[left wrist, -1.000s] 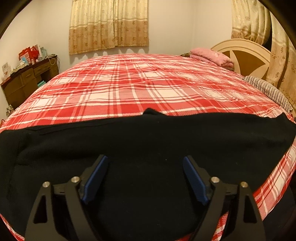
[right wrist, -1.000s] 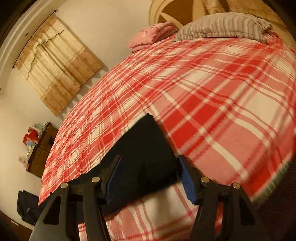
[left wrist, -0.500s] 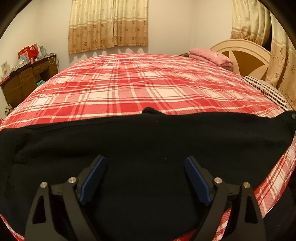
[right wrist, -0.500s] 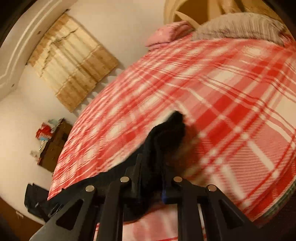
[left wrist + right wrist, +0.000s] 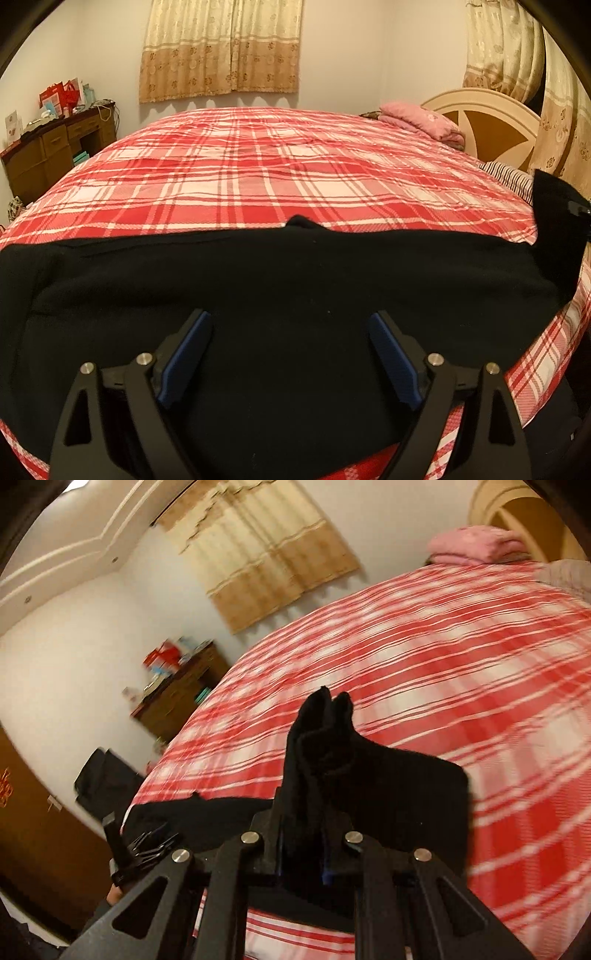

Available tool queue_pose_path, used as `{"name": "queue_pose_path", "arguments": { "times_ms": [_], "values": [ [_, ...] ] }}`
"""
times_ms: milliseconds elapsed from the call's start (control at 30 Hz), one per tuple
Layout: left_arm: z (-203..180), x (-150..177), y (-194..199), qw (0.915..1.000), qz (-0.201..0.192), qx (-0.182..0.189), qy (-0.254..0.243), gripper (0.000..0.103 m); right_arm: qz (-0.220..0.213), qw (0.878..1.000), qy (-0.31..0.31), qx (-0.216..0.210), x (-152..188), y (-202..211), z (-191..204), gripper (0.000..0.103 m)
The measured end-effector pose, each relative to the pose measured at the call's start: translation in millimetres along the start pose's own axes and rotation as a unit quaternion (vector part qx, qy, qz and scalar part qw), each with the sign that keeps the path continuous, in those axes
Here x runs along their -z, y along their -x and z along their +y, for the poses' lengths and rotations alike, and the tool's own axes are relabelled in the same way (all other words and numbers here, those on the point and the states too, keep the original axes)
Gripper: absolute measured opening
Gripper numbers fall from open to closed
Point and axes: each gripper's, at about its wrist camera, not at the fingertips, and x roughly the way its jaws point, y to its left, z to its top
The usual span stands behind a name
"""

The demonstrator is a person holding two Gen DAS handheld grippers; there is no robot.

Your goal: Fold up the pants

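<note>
Across the near edge of the bed, left view first:
Pants (image 5: 295, 280): black, spread flat in a wide band over the near part of the bed (image 5: 258, 173), reaching from the left edge of the view to the right.
Left gripper (image 5: 290, 354): jaws wide apart, nothing between them — the blue pads (image 5: 184, 354) hang over the middle of the cloth; whether they touch it cannot be told.
Right end of pants: raised into a dark upright flap at the far right of the view, off the plaid cover.
Room: curtain (image 5: 221, 48) on the far wall, desk (image 5: 48, 147) at the far left, pink blanket (image 5: 421, 120) and headboard (image 5: 491, 125) at the far right.

Right view:
Right gripper (image 5: 301, 849): jaws closed to a narrow slit, clamped on a bunched fold of the pants (image 5: 388, 786).
Cloth end: stands up out of the jaws in two dark points, lifted above the bed (image 5: 443, 657) — the rest trails down and left along the near edge.
Left gripper (image 5: 147, 843): partly seen at the near left, over the cloth; its jaws are not clear from here.
Blur: this view is smeared, so fine detail is lost.
Room: desk (image 5: 177, 698) at the left, curtain (image 5: 273, 557) beyond, pink blanket (image 5: 476, 544) at the far right.
</note>
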Motion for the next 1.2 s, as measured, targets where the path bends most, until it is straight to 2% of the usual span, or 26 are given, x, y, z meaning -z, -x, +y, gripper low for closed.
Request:
{"name": "queue_pose_path", "arguments": {
  "times_ms": [333, 500, 633, 700, 767, 833, 1000, 1133, 1200],
  "values": [
    [-3, -4, 11, 0.9999, -0.004, 0.004, 0.012, 0.09, 0.066, 0.995, 0.061, -0.033, 21, -78, 56, 0.014],
    [-20, -7, 19, 0.9996, -0.008, 0.024, 0.008, 0.09, 0.112, 0.988, 0.098, -0.036, 44, -114, 70, 0.014],
    [-44, -12, 20, 0.9971, 0.001, 0.075, 0.004, 0.09, 0.154, 0.979, 0.134, -0.012, 63, -141, 75, 0.015],
    [-59, -13, 16, 0.9949, 0.006, 0.101, -0.002, 0.09, 0.163, 0.975, 0.151, 0.004, 69, -144, 78, 0.019],
    [-72, -15, 11, 0.9933, 0.015, 0.114, -0.009, 0.09, 0.163, 0.972, 0.168, 0.01, 68, -138, 81, 0.036],
    [-83, -17, 6, 0.9911, 0.022, 0.13, -0.014, 0.09, 0.156, 0.971, 0.18, 0.01, 67, -127, 82, 0.046],
    [-111, -25, -2, 0.9857, 0.034, 0.163, -0.028, 0.09, 0.134, 0.974, 0.182, 0.024, 58, -97, 67, 0.048],
    [-134, -32, -6, 0.9798, 0.044, 0.193, -0.031, 0.09, 0.11, 0.972, 0.185, 0.1, 52, -88, 47, 0.048],
    [-143, -36, -8, 0.9768, 0.049, 0.207, -0.026, 0.09, 0.104, 0.975, 0.169, 0.101, 48, -84, 37, 0.048]
  ]
}}
